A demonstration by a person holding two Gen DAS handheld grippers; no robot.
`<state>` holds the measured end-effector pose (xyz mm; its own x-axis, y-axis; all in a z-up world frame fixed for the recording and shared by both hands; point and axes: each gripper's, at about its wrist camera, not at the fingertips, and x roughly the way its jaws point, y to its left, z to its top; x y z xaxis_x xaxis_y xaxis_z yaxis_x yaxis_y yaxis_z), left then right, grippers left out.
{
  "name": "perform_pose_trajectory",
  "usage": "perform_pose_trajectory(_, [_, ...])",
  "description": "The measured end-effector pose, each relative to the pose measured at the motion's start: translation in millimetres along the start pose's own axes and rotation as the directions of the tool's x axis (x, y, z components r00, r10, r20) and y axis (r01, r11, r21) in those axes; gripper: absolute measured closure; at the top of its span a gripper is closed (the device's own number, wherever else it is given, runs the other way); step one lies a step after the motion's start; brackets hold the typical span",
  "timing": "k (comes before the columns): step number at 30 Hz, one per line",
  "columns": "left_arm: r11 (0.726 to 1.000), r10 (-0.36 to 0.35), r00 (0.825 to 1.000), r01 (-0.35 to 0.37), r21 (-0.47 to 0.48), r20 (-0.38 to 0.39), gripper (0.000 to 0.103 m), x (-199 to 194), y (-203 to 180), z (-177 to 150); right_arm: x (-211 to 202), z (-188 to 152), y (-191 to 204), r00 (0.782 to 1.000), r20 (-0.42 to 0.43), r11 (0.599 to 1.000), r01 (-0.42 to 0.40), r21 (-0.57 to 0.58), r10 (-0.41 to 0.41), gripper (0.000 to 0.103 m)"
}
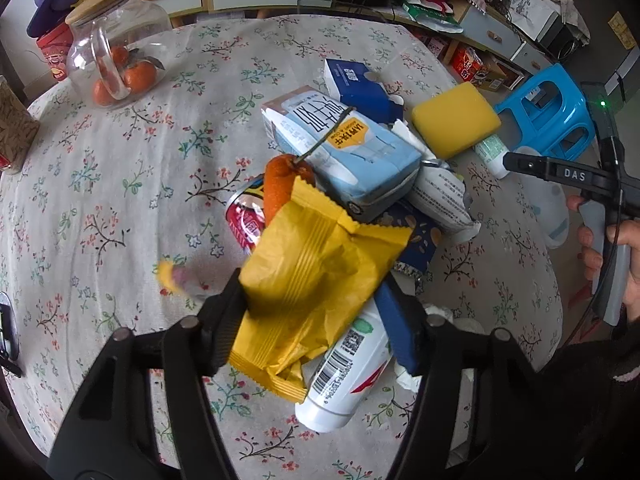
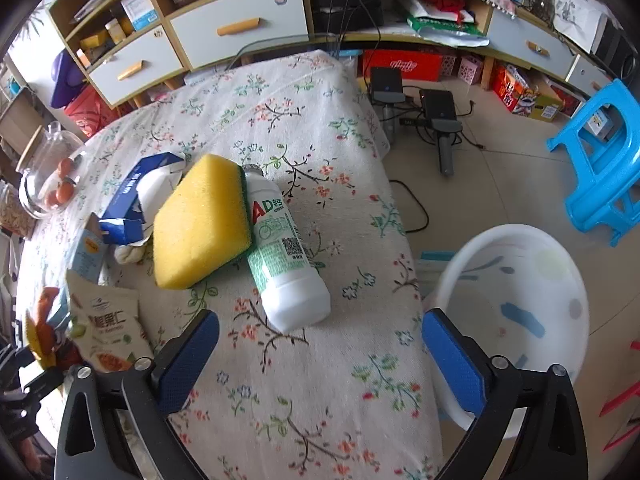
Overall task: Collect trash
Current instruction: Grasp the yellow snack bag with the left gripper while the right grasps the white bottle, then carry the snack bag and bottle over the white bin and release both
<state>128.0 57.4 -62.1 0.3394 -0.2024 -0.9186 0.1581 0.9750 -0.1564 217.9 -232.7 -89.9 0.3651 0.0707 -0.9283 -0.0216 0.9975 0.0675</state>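
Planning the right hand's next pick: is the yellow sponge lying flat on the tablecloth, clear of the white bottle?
No: in the right wrist view the yellow sponge is tilted, propped against the white bottle.

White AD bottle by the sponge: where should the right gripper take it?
Grip the white bottle across its bare lower body, coming from above. It lies flat, its neck end tucked against the yellow sponge; the base end is clear. The right gripper is open.

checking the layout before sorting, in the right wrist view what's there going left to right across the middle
clear glass jar of oranges → torn blue cardboard box → yellow sponge → white plastic bottle with green label → white plastic tub → blue plastic stool
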Motion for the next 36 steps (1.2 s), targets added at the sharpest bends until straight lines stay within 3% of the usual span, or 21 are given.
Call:
perform_pose_trajectory(7, [1.0, -0.009, 1.0, 0.009, -0.014, 0.014, 0.047, -2, 5, -1, 16, 6, 1, 0.999, -0.026, 1.0, -0.022, 0.02, 0.023, 0.022])
perform_pose_trajectory(10, [1.0, -0.018, 1.0, 0.018, -0.023, 0.02, 0.049, -5, 7, -2, 18, 6, 3, 0.999, -0.023, 0.999, -0.043, 0.013, 0.043, 0.037])
perform_pose_trajectory(12, [0.999, -0.026, 0.999, 0.027, -0.032, 0.028, 0.049, -8, 8, -3, 19, 7, 3, 0.998, -0.021, 0.998, -0.064, 0.013, 0.064, 0.058])
perform_pose_trajectory(27, [0.993, -0.09, 0.988, 0.099, -0.068, 0.129, 0.052, -40, 4, -6, -41, -13, -3, 0.986, 0.085, 0.99, -0.144, -0.008, 0.144, 0.061])
perform_pose_trajectory(36, [0.985, -0.143, 0.969, 0.159, -0.068, 0.203, 0.053, -54, -9, 3, -83, -39, -44, 0.976, 0.161, 0.987, -0.153, 0.045, 0.144, 0.062])
